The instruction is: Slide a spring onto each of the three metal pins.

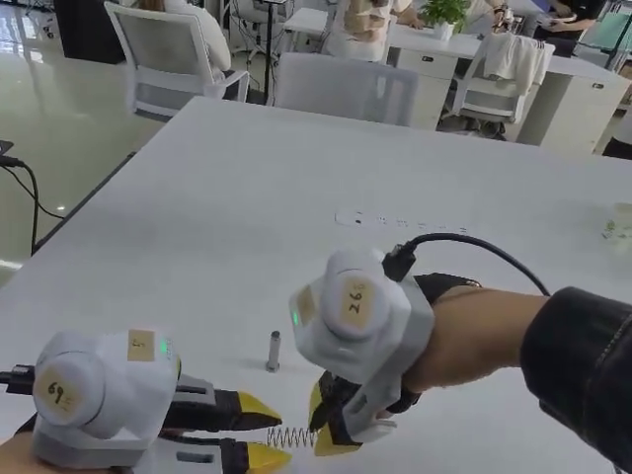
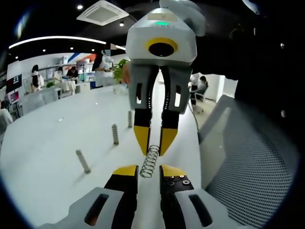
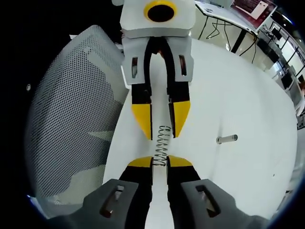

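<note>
A small steel spring is stretched between the two grippers at the table's near edge. My right gripper is shut on one end of the spring. My left gripper faces it tip to tip, its jaws a little wider than the spring's other end, which lies between them. One bare metal pin stands upright to the left. Two more pins stand behind it in a row, and each looks coiled. In the head view one pin stands just beyond the grippers.
The white table stretches away ahead. Its near edge lies right under the grippers, with a mesh chair seat below it. A black cable runs from the right gripper. Chairs and desks stand beyond the far edge.
</note>
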`<state>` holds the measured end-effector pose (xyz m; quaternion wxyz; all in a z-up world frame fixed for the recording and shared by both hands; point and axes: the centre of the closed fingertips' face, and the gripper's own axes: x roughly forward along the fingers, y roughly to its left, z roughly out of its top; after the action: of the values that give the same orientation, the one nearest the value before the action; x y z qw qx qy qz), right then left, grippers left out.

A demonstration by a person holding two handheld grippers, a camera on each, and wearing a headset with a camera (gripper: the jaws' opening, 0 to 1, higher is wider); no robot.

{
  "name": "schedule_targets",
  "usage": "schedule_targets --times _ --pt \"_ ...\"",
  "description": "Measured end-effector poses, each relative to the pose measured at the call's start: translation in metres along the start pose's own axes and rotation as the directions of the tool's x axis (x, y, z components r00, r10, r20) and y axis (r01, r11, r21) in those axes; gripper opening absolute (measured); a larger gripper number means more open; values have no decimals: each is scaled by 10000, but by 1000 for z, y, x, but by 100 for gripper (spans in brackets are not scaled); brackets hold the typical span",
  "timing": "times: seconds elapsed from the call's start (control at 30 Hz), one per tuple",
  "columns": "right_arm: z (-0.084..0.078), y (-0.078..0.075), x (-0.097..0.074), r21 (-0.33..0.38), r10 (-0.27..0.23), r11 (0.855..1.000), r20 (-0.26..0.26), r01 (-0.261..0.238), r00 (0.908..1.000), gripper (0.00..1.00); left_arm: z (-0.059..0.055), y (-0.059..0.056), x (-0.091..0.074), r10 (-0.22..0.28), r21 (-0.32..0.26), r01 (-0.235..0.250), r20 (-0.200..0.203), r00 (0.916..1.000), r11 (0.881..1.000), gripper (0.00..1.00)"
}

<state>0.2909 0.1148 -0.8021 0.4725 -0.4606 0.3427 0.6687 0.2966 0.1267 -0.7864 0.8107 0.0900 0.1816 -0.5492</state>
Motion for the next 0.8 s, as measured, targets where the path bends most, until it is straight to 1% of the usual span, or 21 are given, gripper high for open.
schedule_targets --times 0.17,0.27,0.43,0.63,0.7,0.8 --pt "2 3 0 -186 72 9998 53 -71 10000 8 -1 -3 1 -164 22 164 -35 9999 9999 6" --pt "1 3 0 -257 65 9997 37 -64 10000 8 -1 -3 1 -171 87 171 -41 9998 9998 4" --pt "1 4 -1 -275 97 9996 91 -95 9999 8 -1 -5 2 -260 154 261 -87 9996 9995 4" --pt "0 4 -2 -255 85 9996 151 -81 9999 8 1 -6 2 -334 283 335 -54 9994 9990 3" --pt "-1 3 -2 -222 42 9997 106 -40 9999 8 0 -8 2 -493 241 496 -111 9987 9985 2" --pt "-2 4 -1 -131 82 9999 162 -80 9998 8 1 -8 3 -469 323 473 -138 9988 9984 2"
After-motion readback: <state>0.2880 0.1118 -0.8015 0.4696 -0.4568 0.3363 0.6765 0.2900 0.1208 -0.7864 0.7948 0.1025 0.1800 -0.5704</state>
